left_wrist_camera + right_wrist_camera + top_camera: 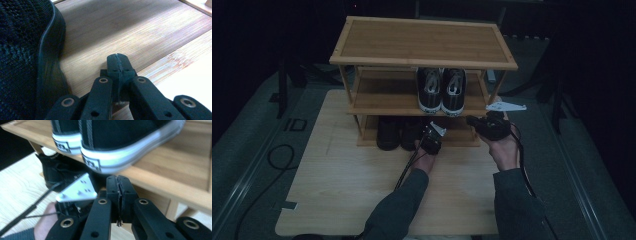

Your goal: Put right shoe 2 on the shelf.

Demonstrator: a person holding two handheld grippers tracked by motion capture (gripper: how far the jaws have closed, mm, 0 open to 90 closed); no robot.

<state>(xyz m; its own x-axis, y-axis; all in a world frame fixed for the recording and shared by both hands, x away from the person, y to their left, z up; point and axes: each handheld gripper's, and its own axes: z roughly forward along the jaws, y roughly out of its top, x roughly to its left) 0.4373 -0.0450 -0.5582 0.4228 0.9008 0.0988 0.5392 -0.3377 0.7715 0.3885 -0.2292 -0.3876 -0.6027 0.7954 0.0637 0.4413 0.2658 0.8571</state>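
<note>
While both grippers hang empty before the shoe rack [422, 55], the black shoes [399, 132] on its bottom shelf lie just left of the left gripper [428, 134], toes inward; right gripper [475, 121] farther. Both jaw pairs pressed together.

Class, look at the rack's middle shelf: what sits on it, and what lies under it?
On the middle shelf stands a pair of black-and-white sneakers. Under it, on the bottom shelf, sit two black shoes; the shelf's shadow hides their fronts.
</note>
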